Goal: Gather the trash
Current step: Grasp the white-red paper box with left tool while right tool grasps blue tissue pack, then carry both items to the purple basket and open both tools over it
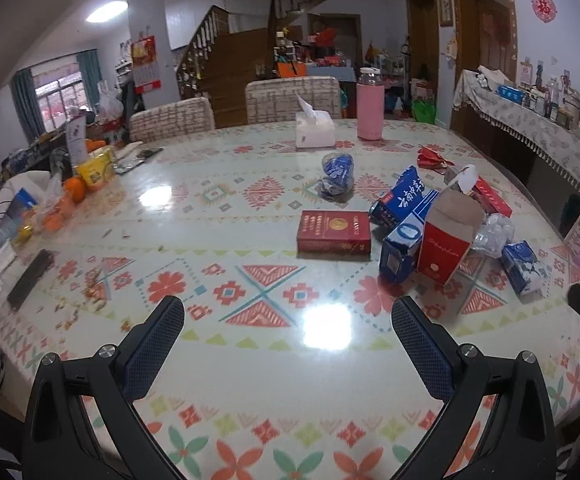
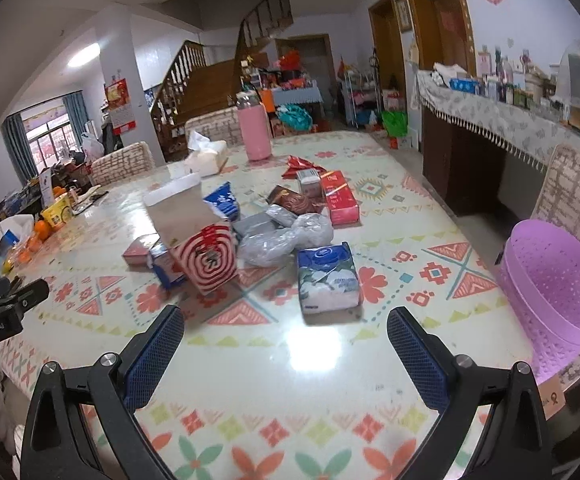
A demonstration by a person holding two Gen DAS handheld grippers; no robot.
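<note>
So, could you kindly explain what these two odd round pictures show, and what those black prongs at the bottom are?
Each picture comes from a wide-angle camera mounted on a handheld two-finger gripper; a person carries one in each hand. The prongs are the gripper's own fingers. One view looks along the left gripper, the other along the right gripper. Both are open and hold nothing. They hover above a patterned table strewn with trash: a dark red flat box, blue cartons, a red and white open box, a crumpled plastic bag and a blue and white packet. A purple basket sits at the table's right edge, probably for the trash.
</note>
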